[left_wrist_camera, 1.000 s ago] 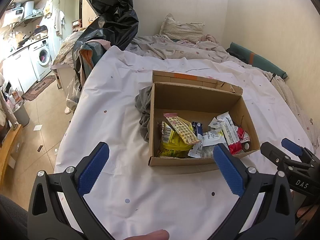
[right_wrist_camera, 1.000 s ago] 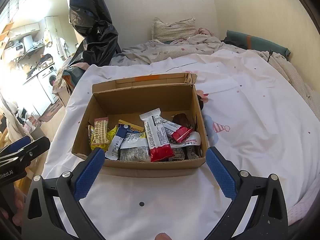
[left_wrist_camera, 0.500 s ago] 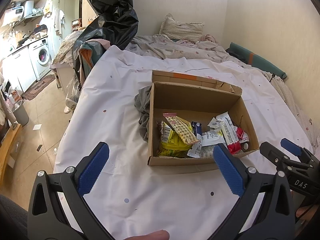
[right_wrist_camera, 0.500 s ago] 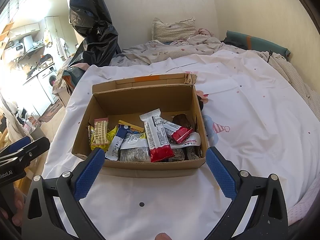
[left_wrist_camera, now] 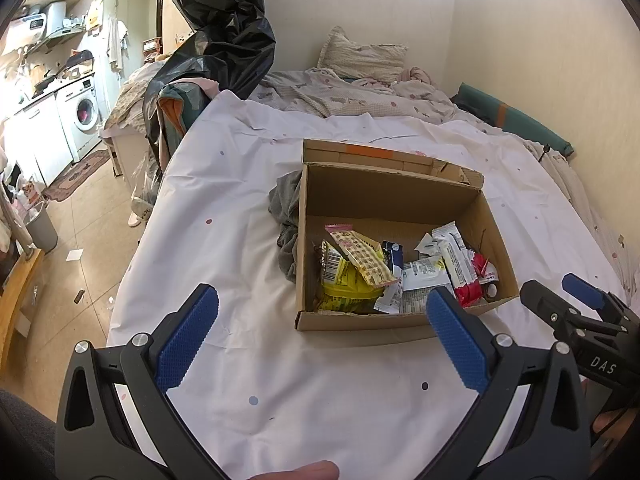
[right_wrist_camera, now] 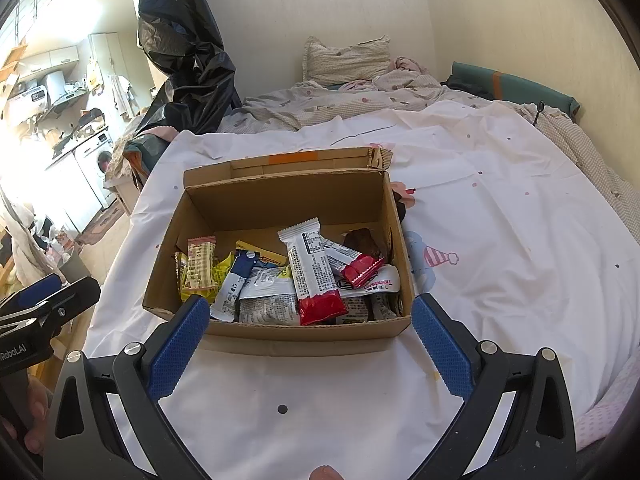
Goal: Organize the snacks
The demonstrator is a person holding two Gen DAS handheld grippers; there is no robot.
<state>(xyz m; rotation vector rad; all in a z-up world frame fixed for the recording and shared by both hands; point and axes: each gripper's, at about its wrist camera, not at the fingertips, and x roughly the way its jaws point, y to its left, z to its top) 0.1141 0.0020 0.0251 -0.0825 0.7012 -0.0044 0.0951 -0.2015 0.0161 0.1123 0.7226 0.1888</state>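
1. The left gripper [left_wrist_camera: 322,338] hangs above the white sheet [left_wrist_camera: 224,208], its blue-padded fingers spread wide with nothing between them.
2. The right gripper [right_wrist_camera: 310,338] is likewise spread wide and holds nothing; its own camera shows its two fingertips framing the near wall of the cardboard box [right_wrist_camera: 300,330].
3. The box sits just ahead of both grippers: straight ahead of the right one, ahead and to the right of the left one. Its flaps are open and the far flap carries a strip of orange tape [right_wrist_camera: 293,157].
4. Inside the box lies a heap of snacks: a white-and-red bar [right_wrist_camera: 314,270] leaning across the middle, a small red packet [right_wrist_camera: 362,272] to its right, a blue-and-white stick [right_wrist_camera: 234,280] to its left, and a yellow packet [right_wrist_camera: 200,270] at the far left.
5. From the left wrist view, a grey cloth [left_wrist_camera: 286,216] lies bunched against the box's left wall.
6. Beyond the box, a pillow [right_wrist_camera: 346,58] rests against the wall, and a black plastic bag [left_wrist_camera: 218,36] hangs further left.
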